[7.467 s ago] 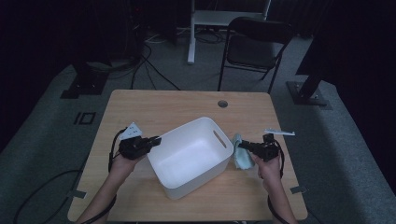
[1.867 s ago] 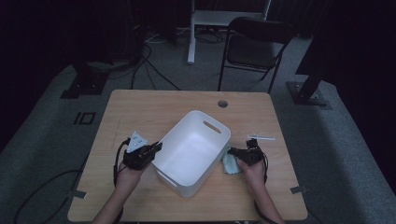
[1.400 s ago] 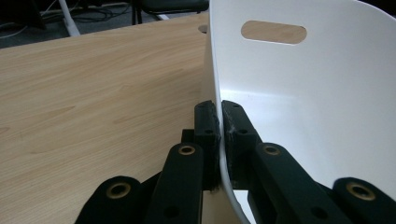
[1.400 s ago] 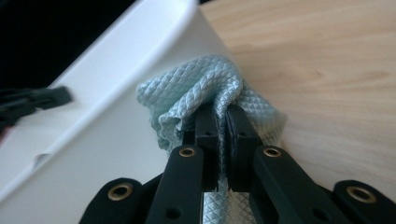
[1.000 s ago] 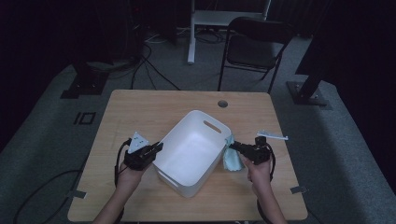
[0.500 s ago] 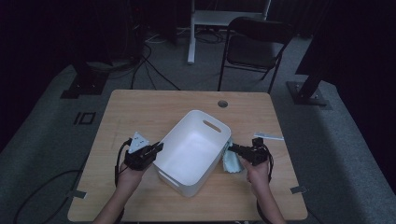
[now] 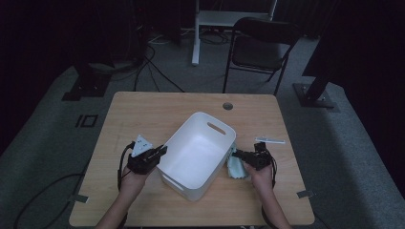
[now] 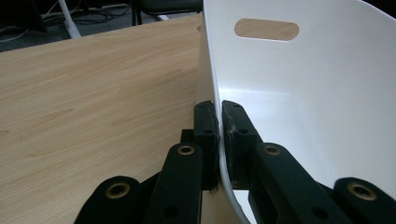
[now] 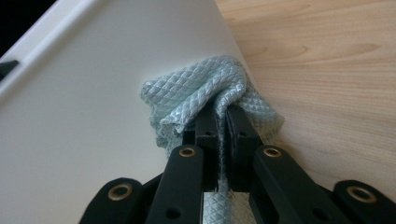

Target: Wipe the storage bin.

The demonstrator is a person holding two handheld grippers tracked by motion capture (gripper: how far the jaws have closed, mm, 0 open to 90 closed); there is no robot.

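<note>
A white plastic tub [image 7: 198,152] with slotted handles stands askew in the middle of the wooden table [image 7: 143,114]. My left gripper [image 7: 160,152] is shut on the tub's left rim; in the left gripper view its jaws pinch the thin white wall [image 8: 219,140] between them. My right gripper [image 7: 236,155] is shut on a pale green waffle-weave cloth [image 7: 235,167], which is bunched against the tub's right outer wall [image 9: 84,116]. In the right gripper view the cloth [image 9: 205,88] folds over the closed jaws.
A small white flat strip [image 7: 270,140] lies on the table just beyond my right hand. A round cable hole [image 7: 228,106] sits near the table's far edge. A black folding chair [image 7: 260,47] and a stand base [image 7: 313,98] are on the floor behind the table.
My right gripper has sunk a little with the cloth, which stays pressed to the tub's right wall. The left gripper and the tub have kept still.
</note>
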